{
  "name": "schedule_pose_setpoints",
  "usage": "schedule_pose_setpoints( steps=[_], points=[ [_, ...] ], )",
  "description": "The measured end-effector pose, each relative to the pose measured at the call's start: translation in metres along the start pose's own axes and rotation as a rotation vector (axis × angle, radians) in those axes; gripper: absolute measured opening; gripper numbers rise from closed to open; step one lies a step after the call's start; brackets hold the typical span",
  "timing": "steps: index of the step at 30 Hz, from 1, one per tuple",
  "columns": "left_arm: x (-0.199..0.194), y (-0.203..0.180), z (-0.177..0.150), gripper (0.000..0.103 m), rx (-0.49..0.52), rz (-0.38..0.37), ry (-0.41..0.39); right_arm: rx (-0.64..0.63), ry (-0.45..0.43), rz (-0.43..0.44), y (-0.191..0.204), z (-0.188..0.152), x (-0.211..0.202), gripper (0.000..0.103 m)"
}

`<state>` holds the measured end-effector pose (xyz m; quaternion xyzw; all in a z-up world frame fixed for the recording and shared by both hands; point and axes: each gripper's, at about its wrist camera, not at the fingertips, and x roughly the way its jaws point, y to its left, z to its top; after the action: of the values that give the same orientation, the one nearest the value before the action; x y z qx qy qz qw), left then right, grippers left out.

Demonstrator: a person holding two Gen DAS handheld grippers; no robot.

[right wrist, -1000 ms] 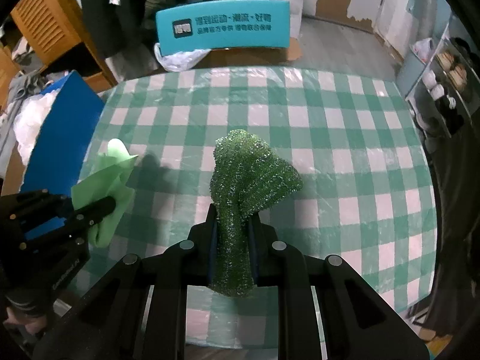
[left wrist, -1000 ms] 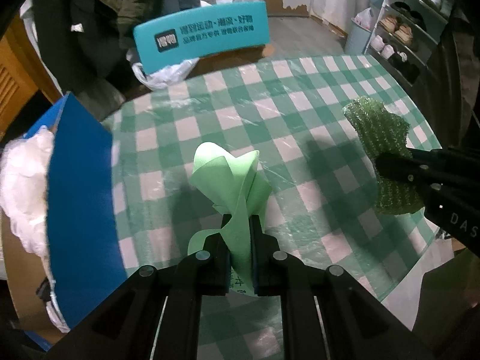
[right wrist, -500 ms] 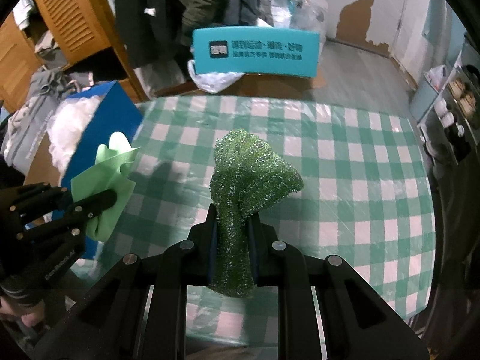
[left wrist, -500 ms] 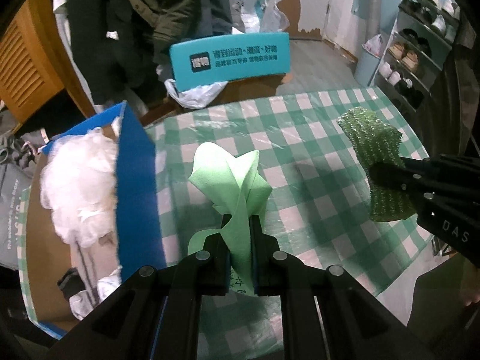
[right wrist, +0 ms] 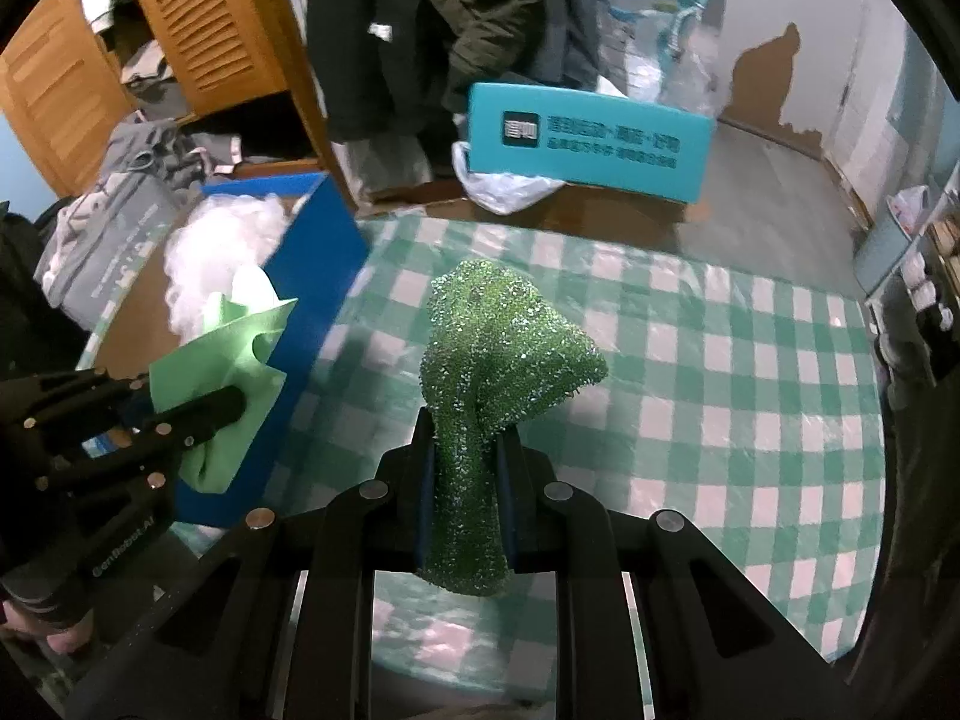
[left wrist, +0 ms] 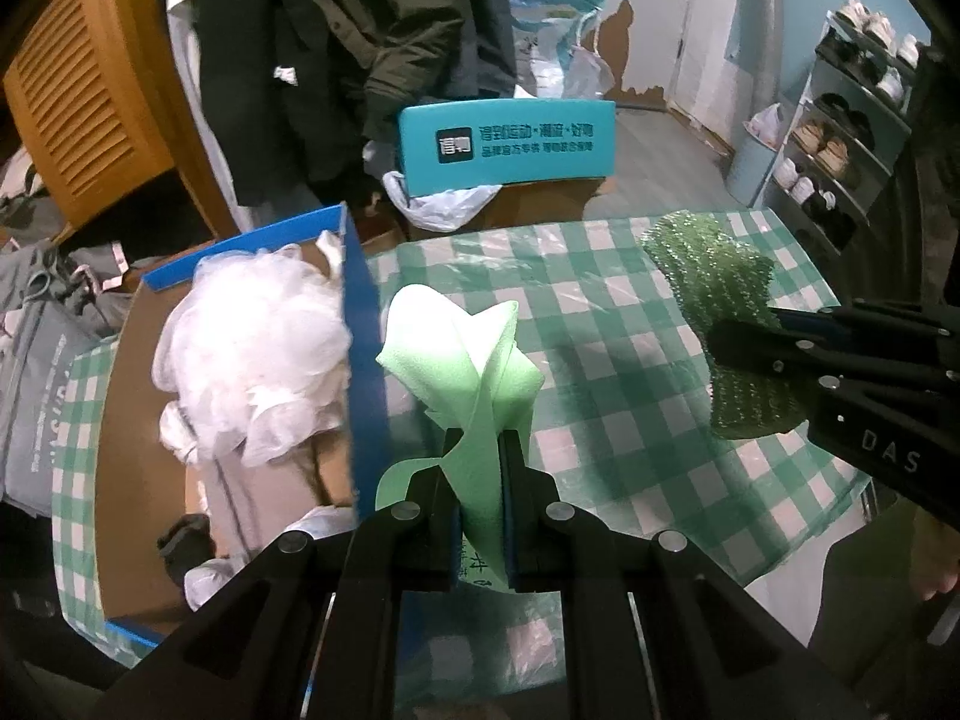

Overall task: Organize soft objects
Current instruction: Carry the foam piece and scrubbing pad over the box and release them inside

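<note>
Step in hand, as I judge it: carrying both soft items to the box for drop-off.

Left tongs point(left wrist: 480, 450) clamped narrow on a light green cloth point(left wrist: 462, 354), which stands up out of the grip in loose folds, clear of the bench point(left wrist: 600, 312). In the right wrist view the cloth point(right wrist: 231, 354) sits against the blue wall of the box, roughly level with its rim.

Right tongs point(right wrist: 465, 468) pinched on a dark green glittery scrub cloth point(right wrist: 504, 336); it bunches above the grip and a tail hangs below. Held over the checked bench cover, well apart from the box.

Container: open blue-sided cardboard box point(left wrist: 360, 324) at the left edge of the bench. Inside: a big white mesh puff point(left wrist: 252, 336) filling the far half; some small white pieces and a dark item point(left wrist: 186, 540) near the front corner, too unclear to name. Brown floor of the box shows between them, so there is room.

Next move, my reading: left tongs go further left, over the blue wall and above the bare brown patch, then open. Cloth is limp and may cling to a pad or drape on the wall, so release well inside. Right tongs have the longer traverse and should wait for the left to clear out.
</note>
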<state>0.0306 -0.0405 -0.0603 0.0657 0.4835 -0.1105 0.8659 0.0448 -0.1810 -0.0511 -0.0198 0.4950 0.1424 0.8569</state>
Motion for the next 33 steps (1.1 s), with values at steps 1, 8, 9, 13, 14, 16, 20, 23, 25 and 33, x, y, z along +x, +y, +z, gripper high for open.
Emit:
schedule_pose_setpoints(
  steps=[1,8,9,13,14,16,20,23,25,33],
  points=[
    [-0.002,0.003,-0.001,0.01,-0.005,0.001,-0.001,-0.008,-0.002,0.004,0.005,0.002,0.0,0.016],
    [-0.008,0.027,-0.006,0.01,-0.056,0.013,-0.004,-0.044,-0.004,0.03,0.03,0.012,0.003,0.016],
    [-0.008,0.031,-0.007,0.01,-0.063,0.015,-0.005,-0.05,-0.003,0.036,0.035,0.013,0.004,0.016],
    [-0.015,0.043,-0.011,0.01,-0.087,0.02,-0.015,-0.07,-0.002,0.05,0.051,0.019,0.007,0.016],
    [-0.017,0.046,-0.013,0.01,-0.092,0.025,-0.018,-0.075,0.0,0.055,0.055,0.02,0.008,0.016],
    [-0.021,0.054,-0.015,0.01,-0.101,0.042,-0.031,-0.084,0.004,0.07,0.063,0.022,0.01,0.016],
    [-0.025,0.07,-0.019,0.01,-0.121,0.052,-0.039,-0.11,0.006,0.08,0.081,0.027,0.014,0.016],
    [-0.025,0.086,-0.023,0.01,-0.146,0.064,-0.039,-0.131,0.01,0.092,0.097,0.031,0.018,0.016],
    [-0.026,0.097,-0.025,0.01,-0.165,0.069,-0.04,-0.148,0.014,0.103,0.108,0.033,0.021,0.016],
    [-0.025,0.136,-0.037,0.01,-0.237,0.09,-0.027,-0.202,0.034,0.143,0.147,0.04,0.035,0.016]
  ],
)
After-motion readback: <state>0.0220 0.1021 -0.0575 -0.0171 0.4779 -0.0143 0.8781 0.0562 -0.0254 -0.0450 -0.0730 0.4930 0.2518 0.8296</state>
